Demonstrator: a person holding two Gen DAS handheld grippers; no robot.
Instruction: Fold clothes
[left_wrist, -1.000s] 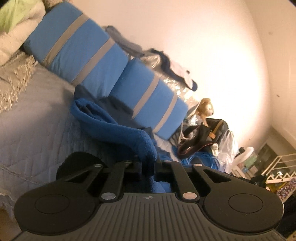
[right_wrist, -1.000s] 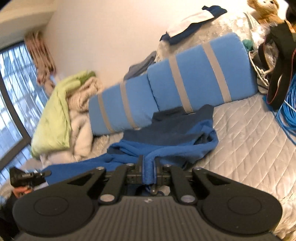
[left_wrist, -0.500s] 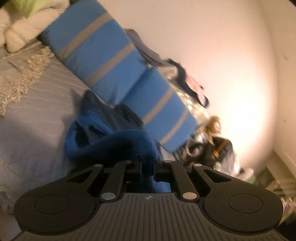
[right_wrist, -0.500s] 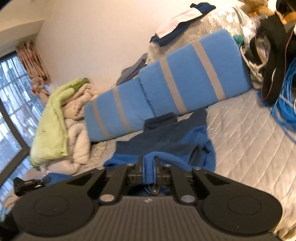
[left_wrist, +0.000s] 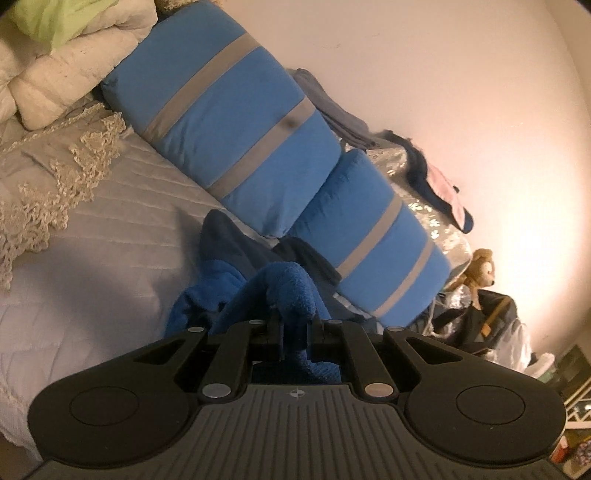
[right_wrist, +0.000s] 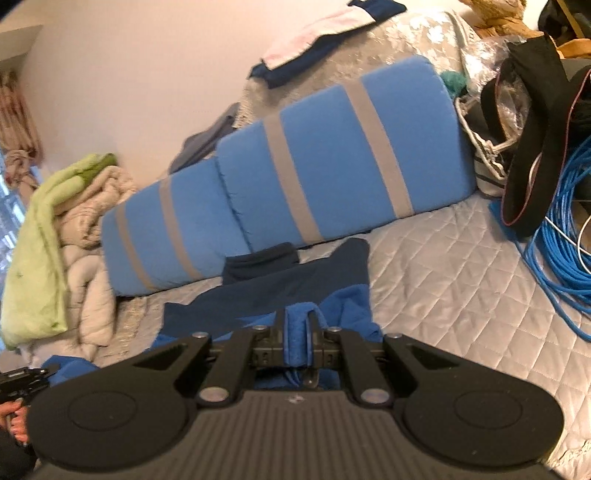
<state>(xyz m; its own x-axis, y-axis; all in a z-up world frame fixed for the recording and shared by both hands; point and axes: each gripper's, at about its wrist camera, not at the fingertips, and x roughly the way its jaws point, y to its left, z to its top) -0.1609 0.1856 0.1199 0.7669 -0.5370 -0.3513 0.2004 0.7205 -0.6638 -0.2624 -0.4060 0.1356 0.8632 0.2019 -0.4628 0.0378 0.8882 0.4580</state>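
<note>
Two views, left wrist first. Left gripper (left_wrist: 295, 330) clamped tight on a raised fold of the blue fleece garment (left_wrist: 284, 291), jaws almost together with the cloth bunched between them and hanging down behind. Rest of the garment heaped just ahead and to the left of the gripper on the grey quilted bed (left_wrist: 110, 266), darker navy part farther ahead, touching the blue striped bolsters (left_wrist: 236, 129). Beyond the bolsters, well ahead and to the right, a plush toy (left_wrist: 480, 269) on a dark bag. Far ahead to the left, a pile of cream and green bedding (left_wrist: 62, 48).

Right wrist next. Right gripper (right_wrist: 296, 345) likewise pinched nearly closed on a narrow strip of the same blue fleece, standing upright between the jaws. Navy part spread flat just ahead, reaching up to the bolsters. To the right of the gripper, well apart, a coil of blue cable (right_wrist: 554, 240). At the far left edge, level with the gripper, the person's hand (right_wrist: 14, 417) with a black handle.
</note>
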